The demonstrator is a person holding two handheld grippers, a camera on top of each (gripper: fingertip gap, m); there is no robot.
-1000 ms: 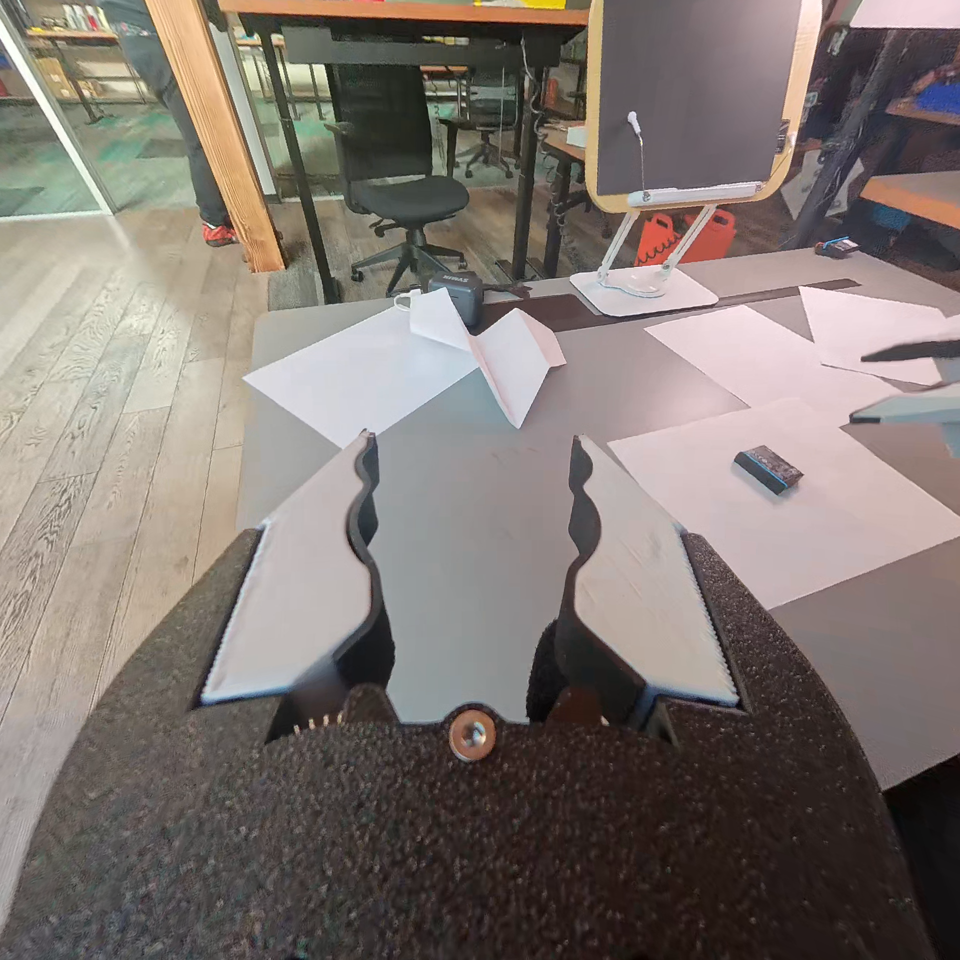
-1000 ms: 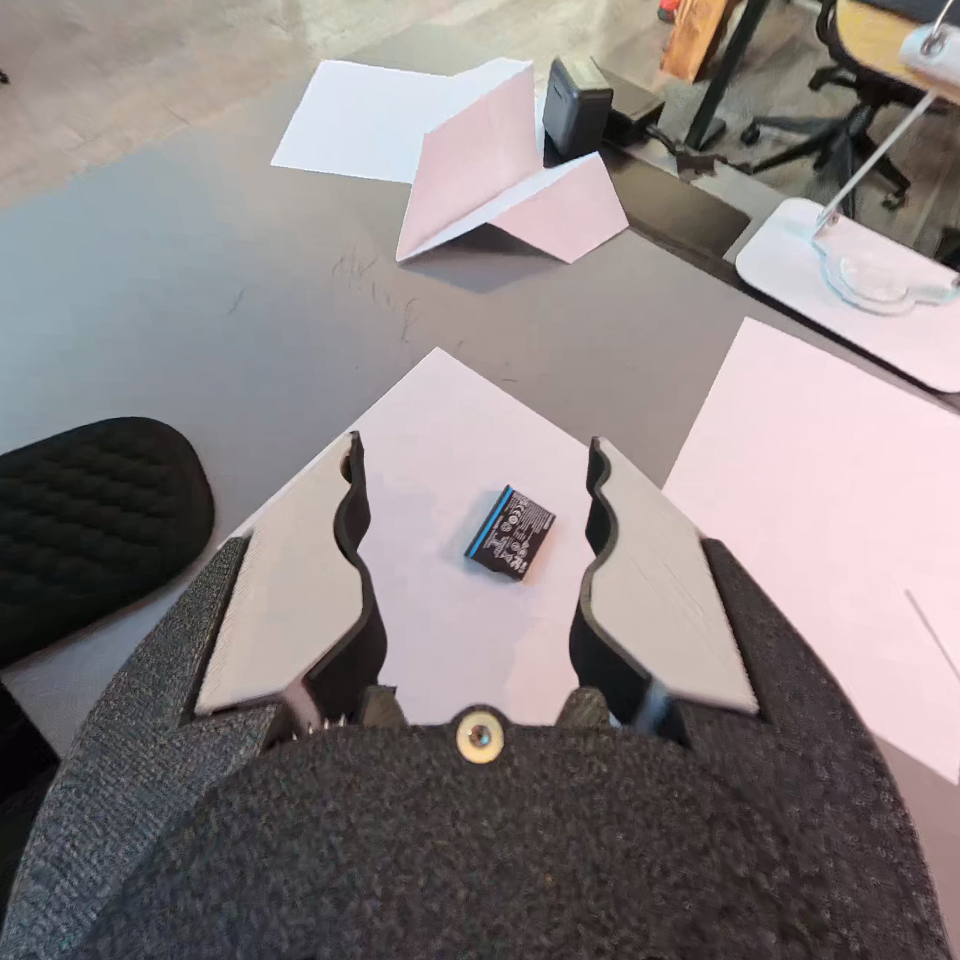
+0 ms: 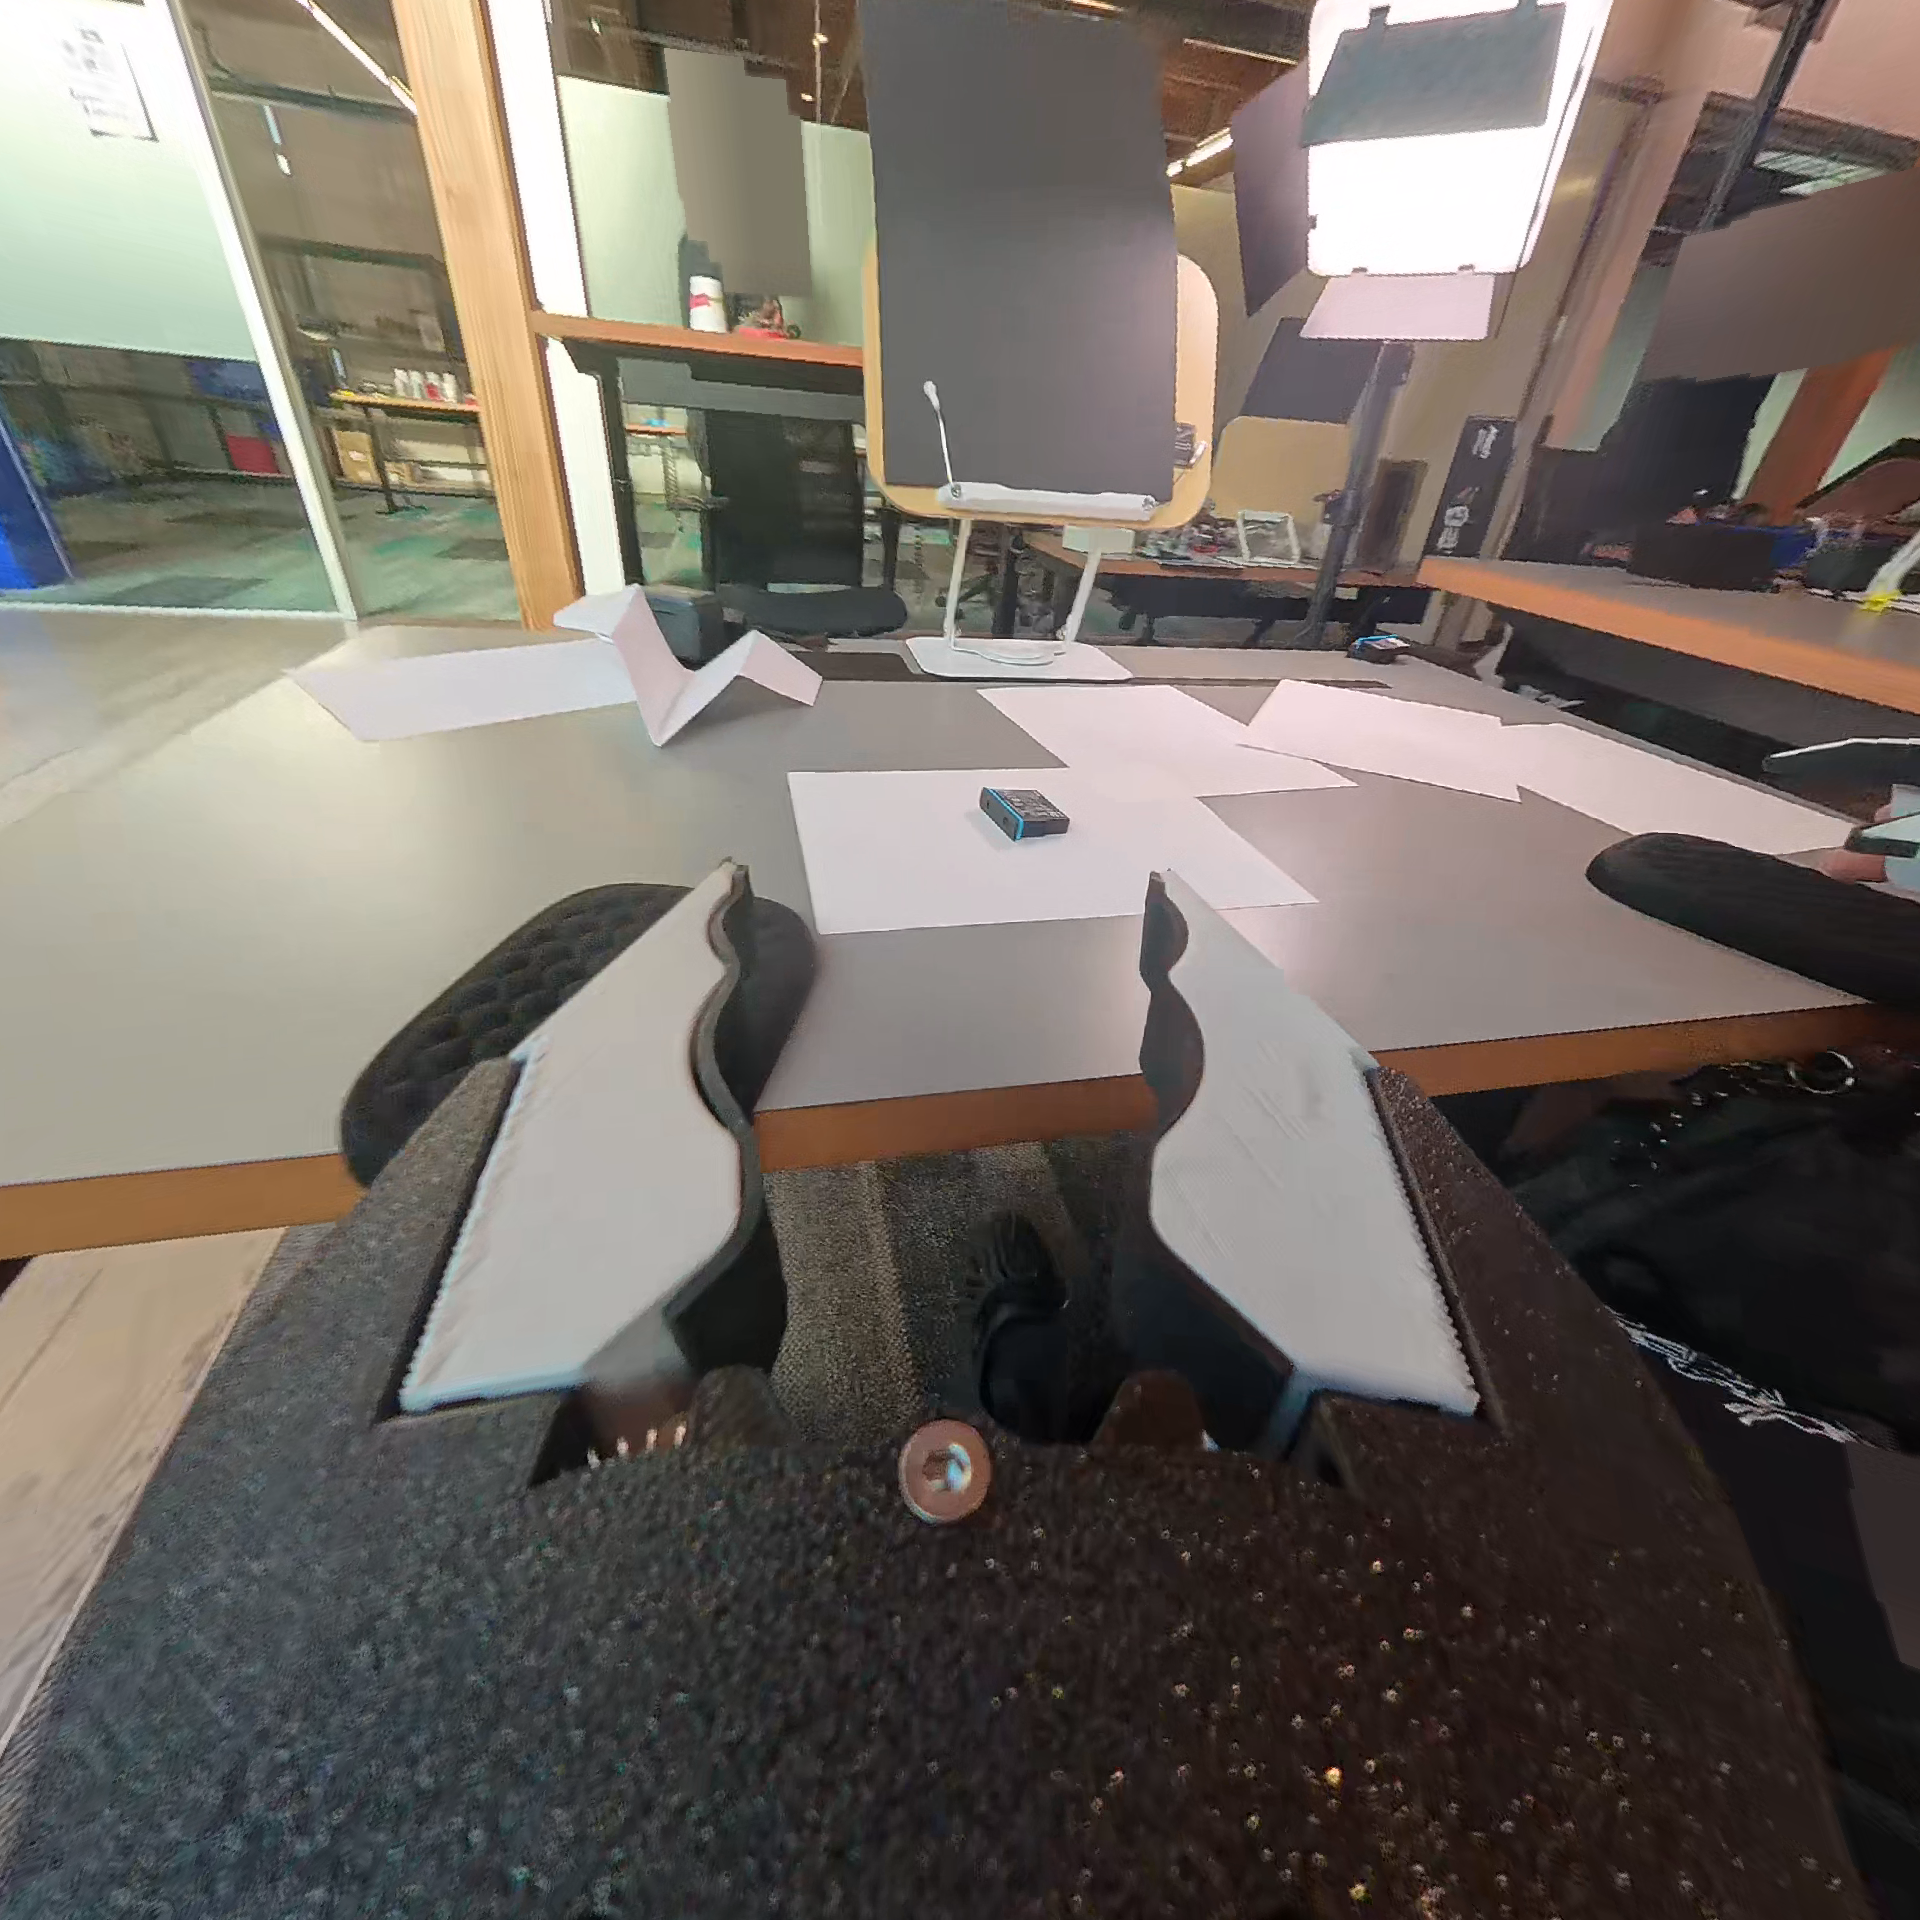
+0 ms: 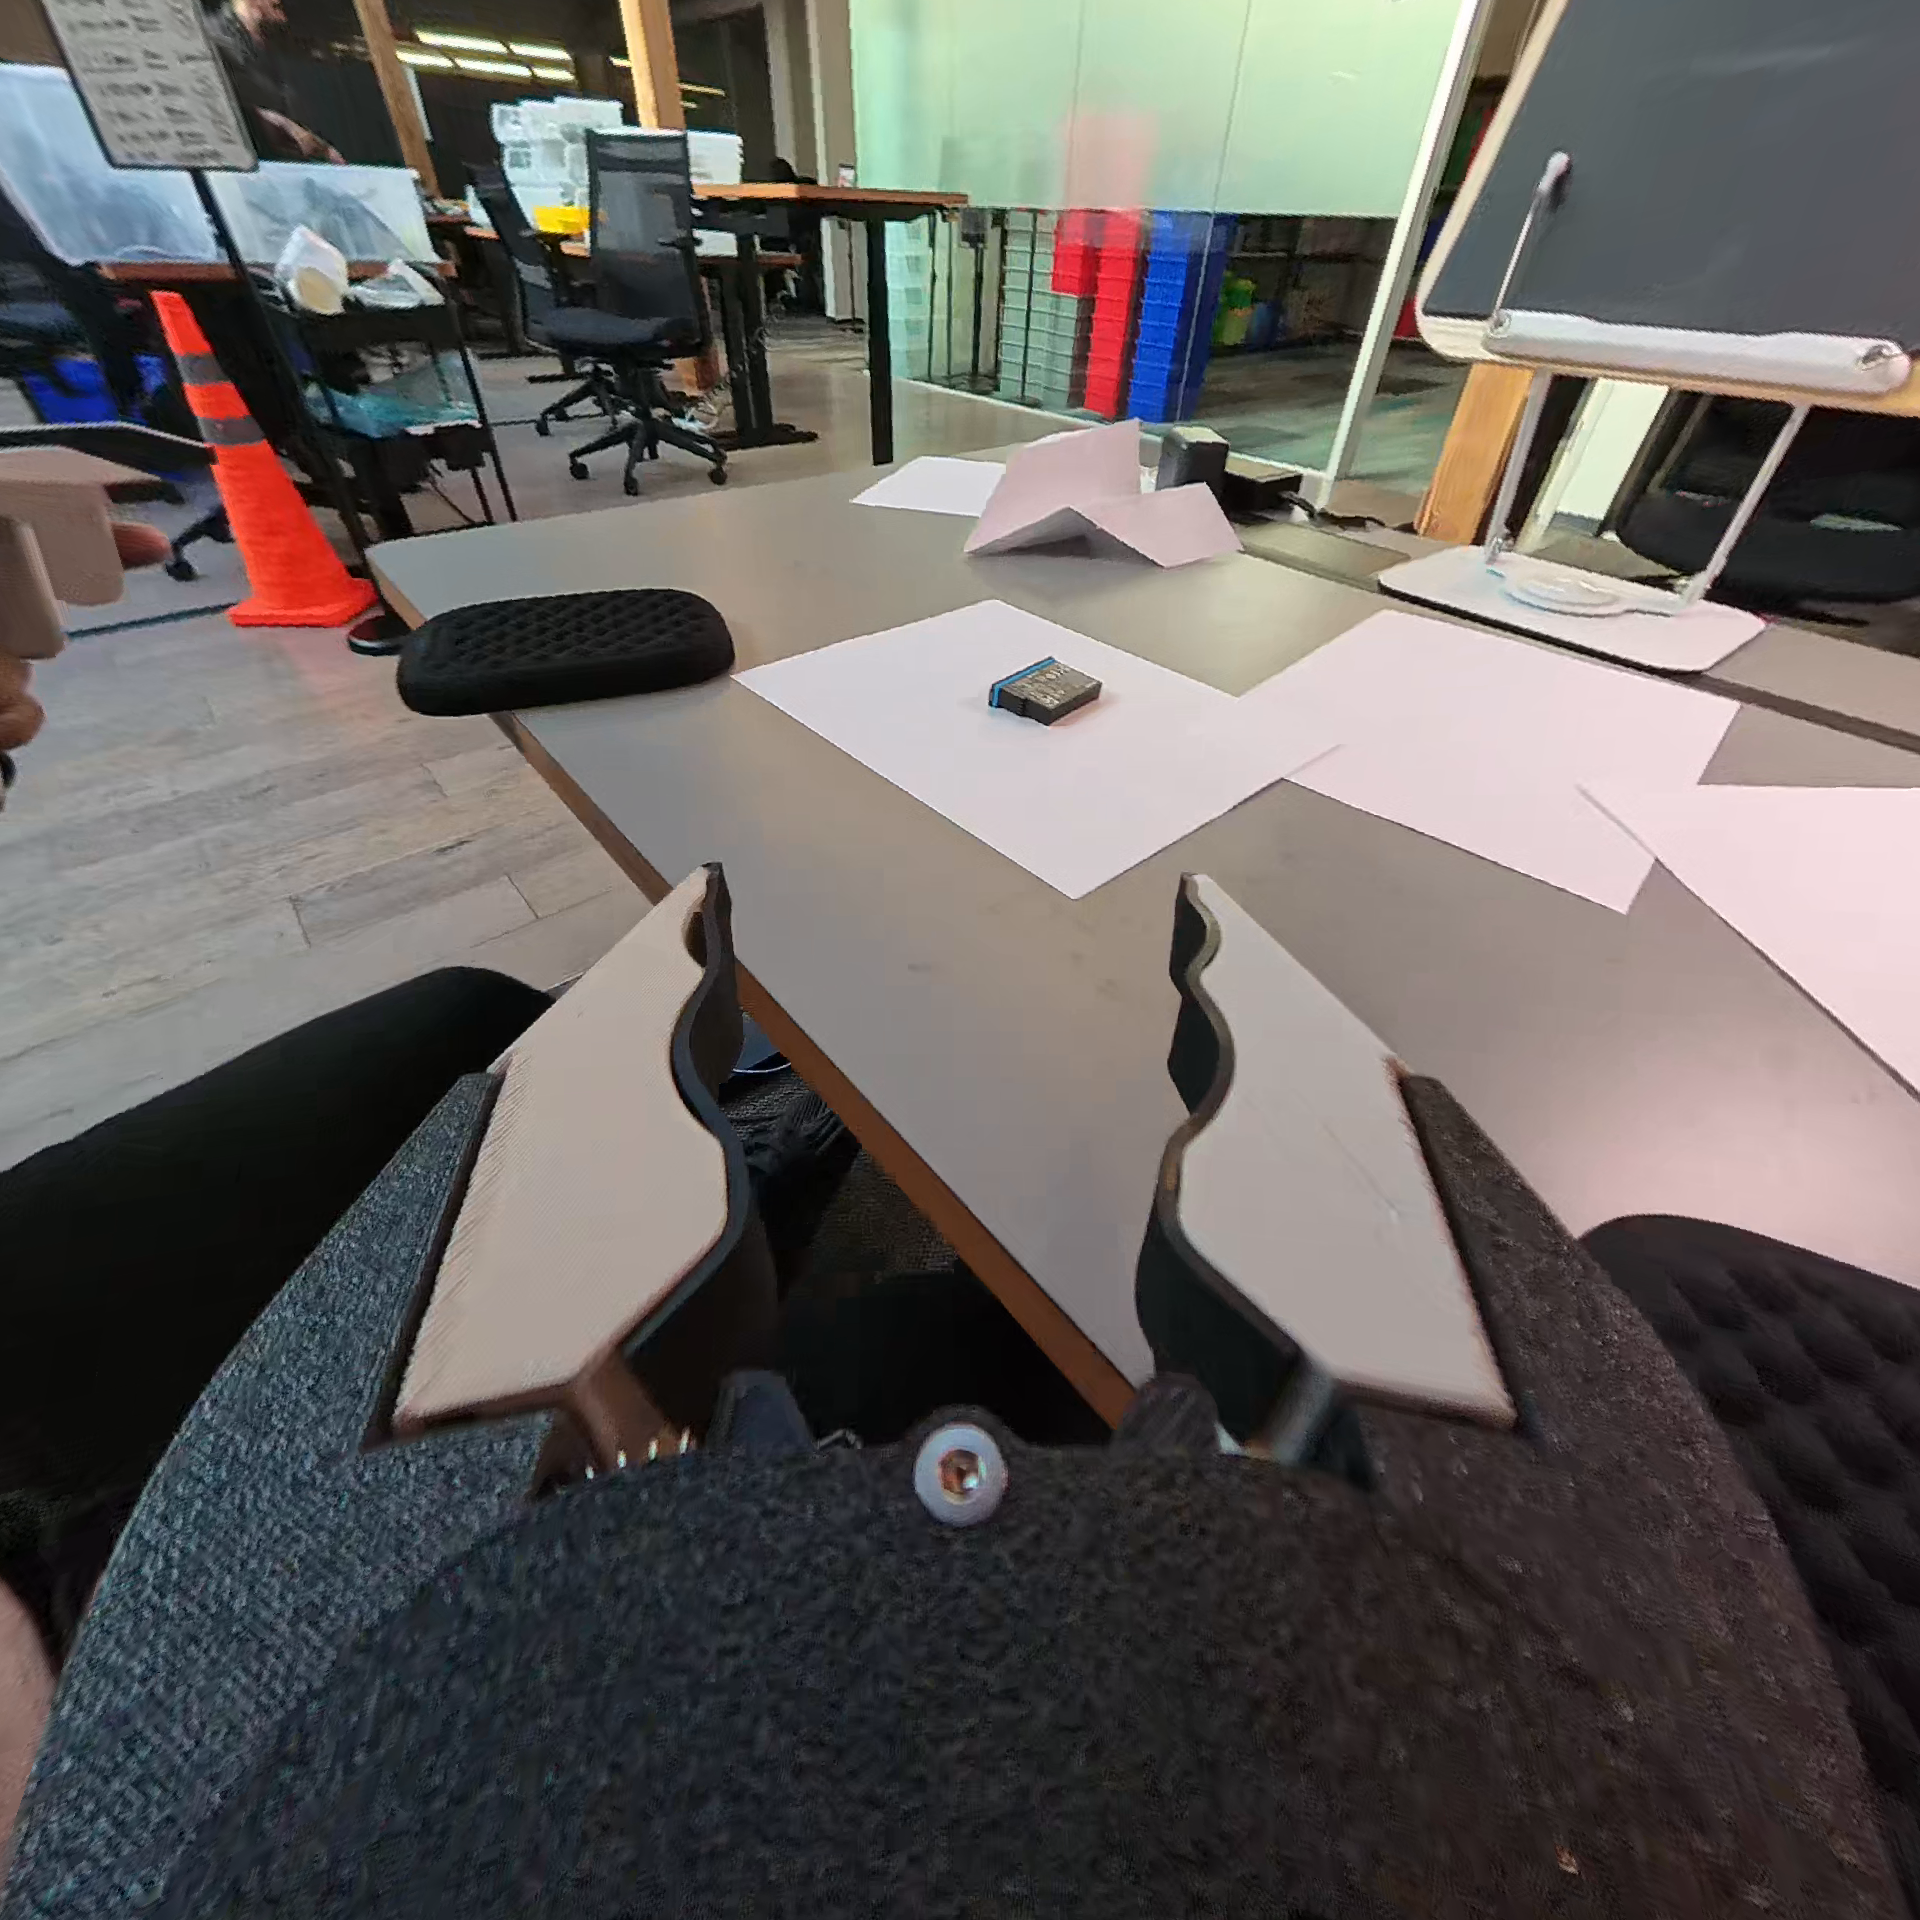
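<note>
A small black battery with a blue edge point(image 3: 1023, 811) lies on a white paper sheet point(image 3: 935, 862) on the grey table point(image 3: 312, 914). It also shows in the right wrist view point(image 4: 1044, 690) on the same sheet point(image 4: 997, 769). My left gripper point(image 3: 945, 888) is open and empty, held low at the table's near edge. My right gripper point(image 4: 951, 883) is open and empty, over the near edge, well short of the battery. A folded white paper point(image 3: 707, 675) stands at the far side point(image 4: 1091, 509).
Black padded rests lie on the table point(image 3: 499, 1029) point(image 4: 566, 649) point(image 4: 1766, 1382). More white sheets lie to the right point(image 3: 1382, 727) point(image 4: 1486, 727). A dark board on a white stand point(image 3: 1023, 416) stands at the back. An orange cone point(image 4: 260, 499) and office chairs stand on the floor.
Both grippers have pulled back and dropped low from above the table to its near edge. The right gripper, which was right over the battery, is now well away from it. Both stay open.
</note>
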